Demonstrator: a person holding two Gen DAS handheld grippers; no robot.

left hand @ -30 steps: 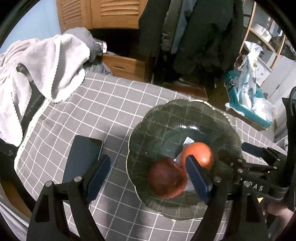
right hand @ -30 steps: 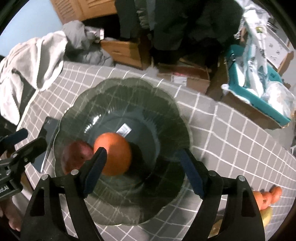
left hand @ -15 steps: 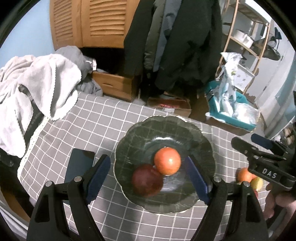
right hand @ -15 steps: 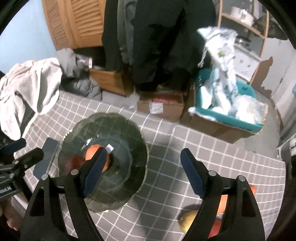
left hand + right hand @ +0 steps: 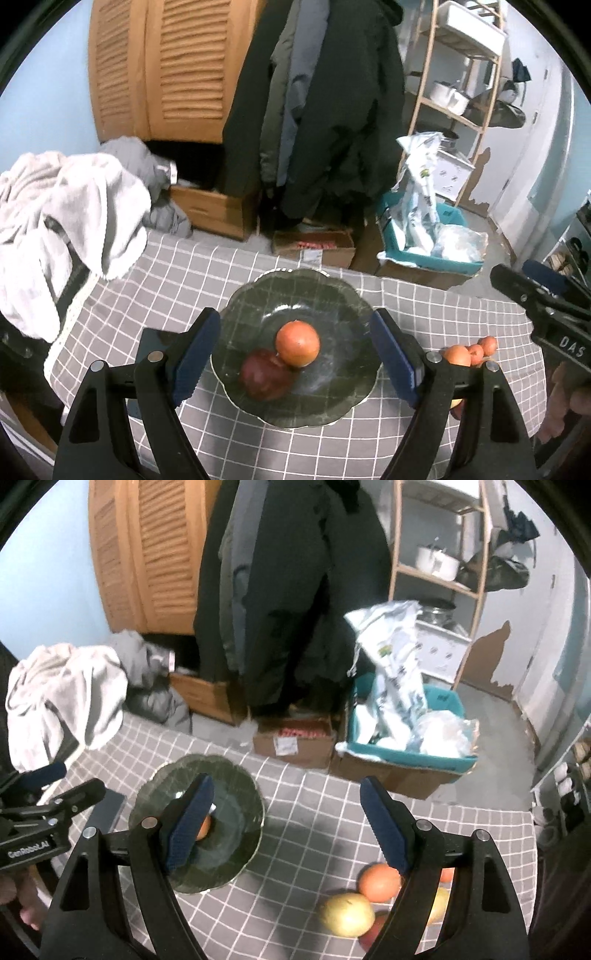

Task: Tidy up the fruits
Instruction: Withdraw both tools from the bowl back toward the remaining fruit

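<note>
Both sets of tongs hang above the bench (image 5: 155, 273), which wears a grey checked cloth, and both point down at a slant. The left tongs (image 5: 295, 358) stand released, jaws wide apart with nothing between them, framing the dark scalloped glass bowl (image 5: 325, 295) from above. In that bowl lie an orange fruit (image 5: 297, 343) and a dark red apple (image 5: 264, 374), touching each other, the apple nearer the viewer. A dark phone-like slab (image 5: 109, 810) lies flat just beside the bowl on its left.

The right tongs (image 5: 286, 827) are released too, empty, hovering over bare cloth between the bowl and a cluster of loose fruit: a yellow-green one (image 5: 347, 914), an orange one (image 5: 380, 882) touching it, and more partly hidden behind the right jaw. That pile sits near the bench's right end, well apart from the bowl. A pale towel (image 5: 74, 214) is draped over the far left corner.
</note>
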